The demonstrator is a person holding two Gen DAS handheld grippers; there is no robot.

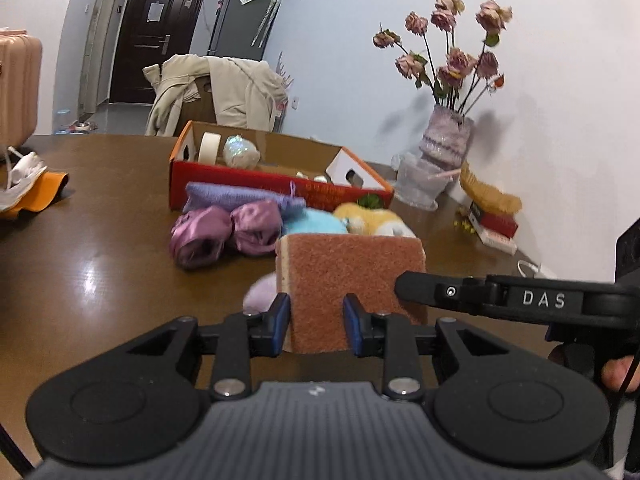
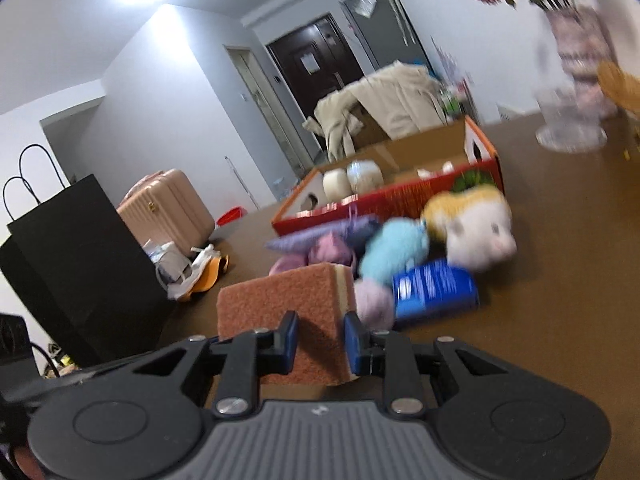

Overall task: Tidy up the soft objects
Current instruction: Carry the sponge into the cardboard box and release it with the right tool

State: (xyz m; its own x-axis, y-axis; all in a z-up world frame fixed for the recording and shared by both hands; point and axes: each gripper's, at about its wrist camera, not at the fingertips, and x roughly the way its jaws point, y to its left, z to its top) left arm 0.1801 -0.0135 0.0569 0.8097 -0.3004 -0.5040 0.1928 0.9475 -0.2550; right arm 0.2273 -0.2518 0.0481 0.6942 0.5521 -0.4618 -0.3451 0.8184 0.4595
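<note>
A brown-faced sponge with a yellow foam back is lifted above the brown table. My left gripper is shut on its lower left part. A finger of my right gripper reaches in against the sponge's right edge. In the right wrist view my right gripper is shut on the sponge. Behind it lie purple satin pieces, a lavender cloth, a blue plush, a yellow-white plush, a pale fluffy ball and a blue pack. An open red box stands beyond.
A vase of dried roses and stacked books stand by the right wall. A black paper bag and a pink suitcase are at the left. A coat-draped chair is behind the table.
</note>
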